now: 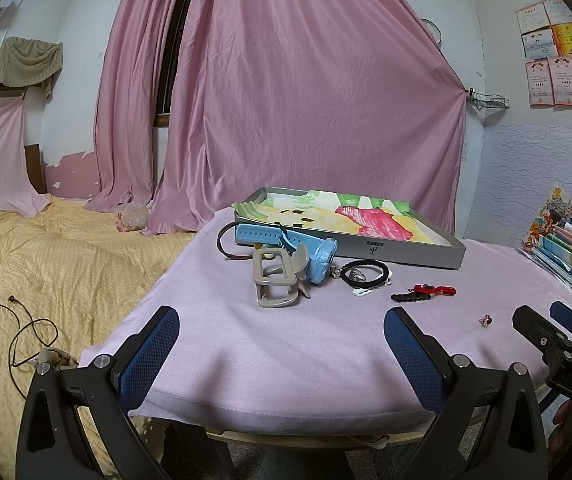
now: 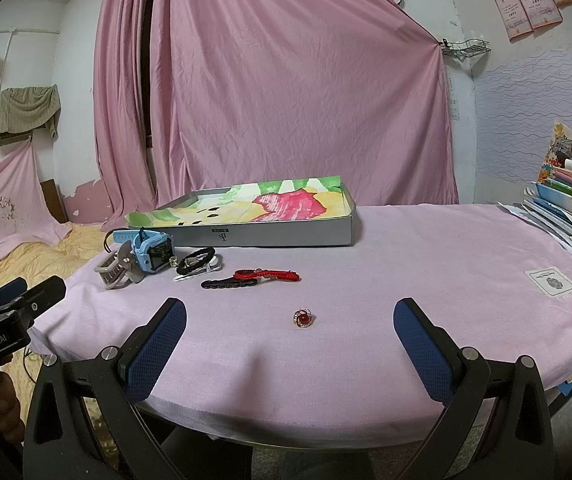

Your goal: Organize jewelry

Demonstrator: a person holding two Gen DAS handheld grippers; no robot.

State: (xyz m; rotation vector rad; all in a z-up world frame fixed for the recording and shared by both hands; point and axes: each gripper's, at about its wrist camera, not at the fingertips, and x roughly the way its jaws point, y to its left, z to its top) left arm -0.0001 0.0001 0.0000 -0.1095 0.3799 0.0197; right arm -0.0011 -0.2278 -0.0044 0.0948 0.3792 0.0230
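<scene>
Both grippers are held at the near edge of a table covered in a pink cloth (image 2: 425, 264), and nothing is gripped by either. The left gripper (image 1: 282, 354) is seen with its blue-padded fingers spread wide over bare cloth; the right gripper (image 2: 289, 356) is likewise spread wide, and a red-stoned ring (image 2: 303, 318) lies on the cloth just beyond the gap between its fingers, untouched.

Farther off and to the left, the other pieces are gathered: a blue watch (image 2: 152, 254), a grey belt buckle (image 1: 276, 282) touching it on the near side, a black braided bracelet (image 2: 196, 262), a red cord bracelet (image 2: 266, 275) and a dark scalloped piece (image 2: 228, 283), possibly a hair clip. Behind them, at the far side, a shallow grey box (image 2: 270, 236) lined with brightly painted paper is set. At the far right, a stack of books (image 2: 569, 200) is leaned.
</scene>
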